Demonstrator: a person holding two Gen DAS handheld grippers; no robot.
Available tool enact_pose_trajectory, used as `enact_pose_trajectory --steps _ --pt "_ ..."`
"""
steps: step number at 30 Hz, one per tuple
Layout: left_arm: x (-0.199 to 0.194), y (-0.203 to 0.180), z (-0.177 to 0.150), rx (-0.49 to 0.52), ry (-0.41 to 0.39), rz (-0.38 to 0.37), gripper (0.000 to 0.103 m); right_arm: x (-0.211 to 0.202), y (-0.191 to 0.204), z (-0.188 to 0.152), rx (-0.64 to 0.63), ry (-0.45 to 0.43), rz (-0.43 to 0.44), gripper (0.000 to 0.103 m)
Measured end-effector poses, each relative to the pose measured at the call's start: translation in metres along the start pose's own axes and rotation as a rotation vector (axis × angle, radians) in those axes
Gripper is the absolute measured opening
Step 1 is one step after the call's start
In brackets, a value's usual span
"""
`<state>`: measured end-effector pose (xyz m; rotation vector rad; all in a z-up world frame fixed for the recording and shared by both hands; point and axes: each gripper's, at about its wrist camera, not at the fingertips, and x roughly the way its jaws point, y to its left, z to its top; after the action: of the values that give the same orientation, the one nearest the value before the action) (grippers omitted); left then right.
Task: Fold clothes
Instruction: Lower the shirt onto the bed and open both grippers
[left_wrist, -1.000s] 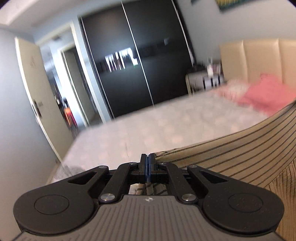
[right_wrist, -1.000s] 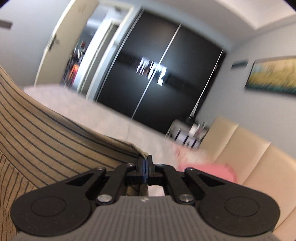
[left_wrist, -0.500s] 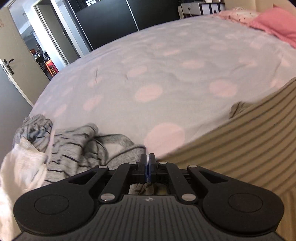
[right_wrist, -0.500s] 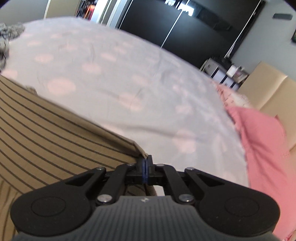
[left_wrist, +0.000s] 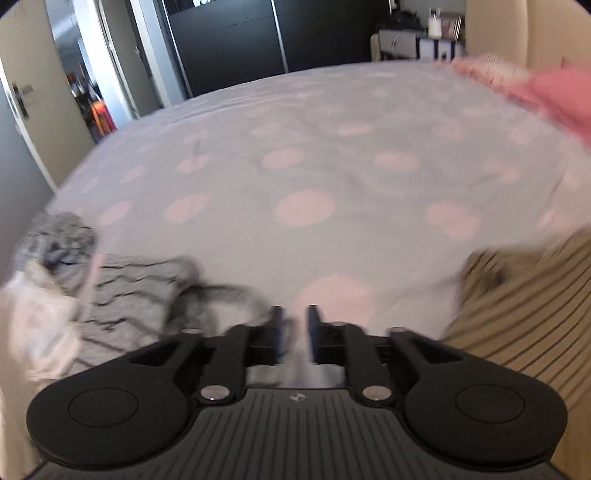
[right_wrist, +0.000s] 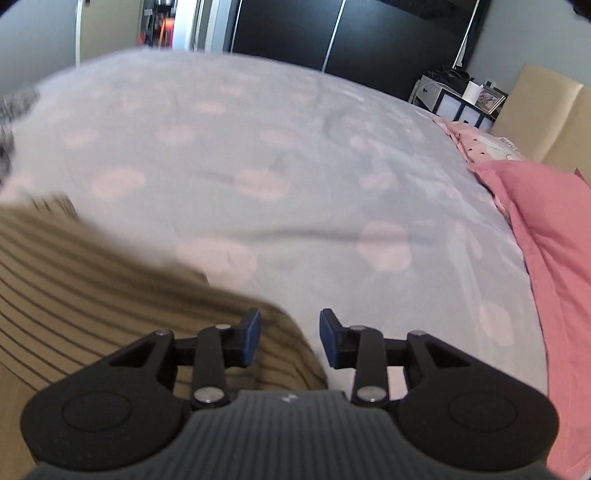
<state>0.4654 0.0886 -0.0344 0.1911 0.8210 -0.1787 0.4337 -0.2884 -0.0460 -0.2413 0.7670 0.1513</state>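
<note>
Since half a second ago, both pairs of tongs have been opened and the striped shirt has been let go; a second ago it was still held up in the air between them. The left gripper (left_wrist: 294, 317) is seen with a narrow gap between its fingers, nothing in it, over the spotted bedspread (left_wrist: 303, 177). The right gripper (right_wrist: 290, 328) is spread wide, also empty, its left finger above the edge of the shirt. The striped shirt (right_wrist: 92, 280) is laid on the bed near its front edge: at the right side of the left view (left_wrist: 524, 310) and at the left side of the right view. A heap of grey clothes (left_wrist: 122, 295) is seen just left of the left gripper, blurred. A pink pillow (right_wrist: 554, 236) is seen at the right, by the headboard.
</note>
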Motion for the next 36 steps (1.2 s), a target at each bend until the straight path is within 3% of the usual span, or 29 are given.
enact_pose_trajectory --steps 1,2,4,11,14,15,16,17,18,19,20,22,27,30,31,32,33,34,36 --pt "-0.002 -0.003 0.005 -0.022 -0.008 -0.047 0.041 -0.003 -0.003 0.006 0.020 -0.019 0.022 0.039" --pt "-0.002 -0.009 0.010 -0.038 -0.013 -0.099 0.045 -0.001 -0.005 0.013 0.046 -0.031 0.053 0.040" --pt "0.003 -0.023 0.018 -0.066 -0.009 -0.193 0.047 0.010 -0.005 0.024 0.094 -0.029 0.133 0.050" --pt "0.056 -0.079 0.028 -0.125 0.102 -0.325 0.047 0.068 0.024 0.039 0.174 0.137 0.277 0.050" --pt "0.071 -0.097 0.024 -0.088 0.134 -0.296 0.046 0.075 0.040 0.030 0.120 0.199 0.275 0.044" --pt "0.075 -0.102 0.021 -0.074 0.147 -0.293 0.043 0.076 0.045 0.025 0.103 0.216 0.287 0.031" --pt "0.077 -0.106 0.017 -0.058 0.163 -0.294 0.032 0.075 0.050 0.020 0.078 0.224 0.299 0.022" --pt "0.075 -0.109 0.012 -0.036 0.154 -0.289 0.026 0.073 0.055 0.015 0.051 0.232 0.309 0.020" --pt "0.069 -0.112 0.009 -0.011 0.119 -0.280 0.023 0.069 0.060 0.012 0.010 0.216 0.308 0.013" --pt "0.062 -0.115 0.006 0.014 0.083 -0.271 0.011 0.063 0.065 0.009 -0.033 0.195 0.304 0.009" --pt "0.056 -0.118 0.002 0.038 0.048 -0.262 0.005 0.057 0.068 0.008 -0.047 0.169 0.296 0.008" --pt "0.043 -0.124 -0.004 0.088 -0.022 -0.243 0.003 0.044 0.072 0.007 -0.064 0.112 0.277 0.006" --pt "-0.005 -0.119 -0.011 0.124 -0.251 -0.222 0.002 -0.011 0.085 0.010 -0.174 -0.187 0.155 0.006" --pt "-0.006 -0.112 -0.010 0.110 -0.260 -0.196 0.002 -0.039 0.089 0.005 -0.228 -0.413 0.071 0.006" --pt "-0.004 -0.110 -0.010 0.103 -0.254 -0.186 0.002 -0.042 0.089 0.004 -0.229 -0.452 0.049 0.007" --pt "-0.002 -0.108 -0.010 0.097 -0.248 -0.176 0.004 -0.040 0.088 0.006 -0.220 -0.457 0.027 0.009" --pt "-0.001 -0.105 -0.009 0.090 -0.242 -0.166 0.004 -0.033 0.086 0.009 -0.202 -0.433 0.017 0.018" --pt "0.001 -0.103 -0.009 0.084 -0.236 -0.156 0.008 -0.025 0.082 0.012 -0.179 -0.403 0.010 0.034" --pt "0.004 -0.098 -0.008 0.071 -0.224 -0.136 0.014 -0.014 0.072 0.017 -0.124 -0.354 -0.001 0.037"
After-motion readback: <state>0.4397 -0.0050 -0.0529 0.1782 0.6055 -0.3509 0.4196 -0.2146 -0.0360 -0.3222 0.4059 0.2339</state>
